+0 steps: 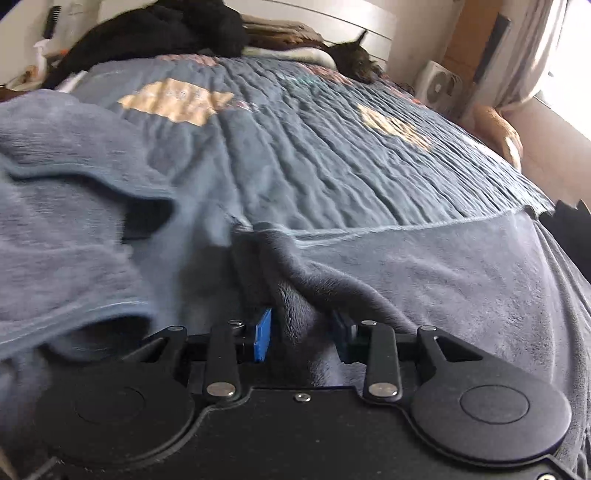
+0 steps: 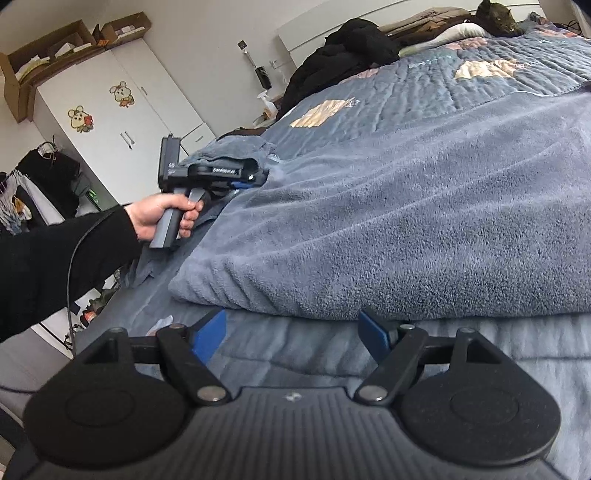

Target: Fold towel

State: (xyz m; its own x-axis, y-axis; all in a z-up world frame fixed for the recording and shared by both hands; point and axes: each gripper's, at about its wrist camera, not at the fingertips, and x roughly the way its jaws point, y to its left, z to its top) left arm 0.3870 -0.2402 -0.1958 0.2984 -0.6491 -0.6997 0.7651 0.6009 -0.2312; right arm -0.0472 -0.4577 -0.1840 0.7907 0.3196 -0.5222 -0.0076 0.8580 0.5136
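Fingers of the left gripper [image 1: 301, 332] pinch a towel [image 1: 443, 280] ridge at lower centre; right gripper [image 2: 295, 332] gapes empty. Shallow bite: lifting could slip the fold free.

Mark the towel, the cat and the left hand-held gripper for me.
towel [image 2: 406, 229]: right wrist view, on its flat upper face.
cat [image 2: 496, 16]: right wrist view, on its head.
left hand-held gripper [image 1: 301, 332]: left wrist view, midway between its blue fingertips, towel bunched there.
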